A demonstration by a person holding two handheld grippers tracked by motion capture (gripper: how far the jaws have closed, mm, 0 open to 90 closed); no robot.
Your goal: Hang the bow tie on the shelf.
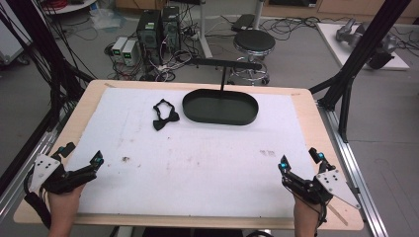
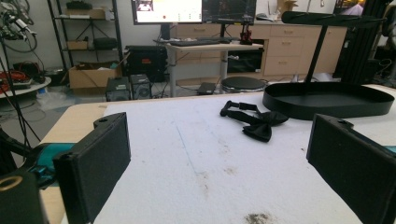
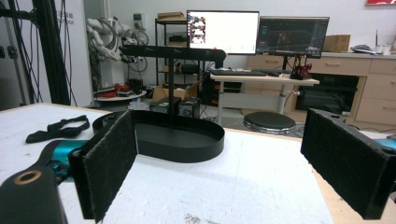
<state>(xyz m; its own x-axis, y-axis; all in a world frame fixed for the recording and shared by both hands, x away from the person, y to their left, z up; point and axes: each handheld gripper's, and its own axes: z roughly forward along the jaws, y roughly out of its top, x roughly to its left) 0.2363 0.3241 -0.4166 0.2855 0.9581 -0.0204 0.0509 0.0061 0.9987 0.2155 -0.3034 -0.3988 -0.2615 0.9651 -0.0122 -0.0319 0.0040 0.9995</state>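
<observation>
My left gripper (image 1: 81,164) and right gripper (image 1: 300,166) rest at the near corners of the table (image 1: 306,106), jaws spread wide and holding nothing, set apart so the middle stays free for a reach. Their pads (image 2: 100,163) are black and rough like felt. Under them lies a white foam mat (image 1: 197,158), grainy and stained. Farther off, left of centre, the bow tie (image 1: 164,114) lies limp, soft black cloth with its strap looped. Just right of it sits an oval black tray (image 1: 220,106), smooth-walled, with a T-shaped stand rising behind, likely for hanging the tie.
</observation>
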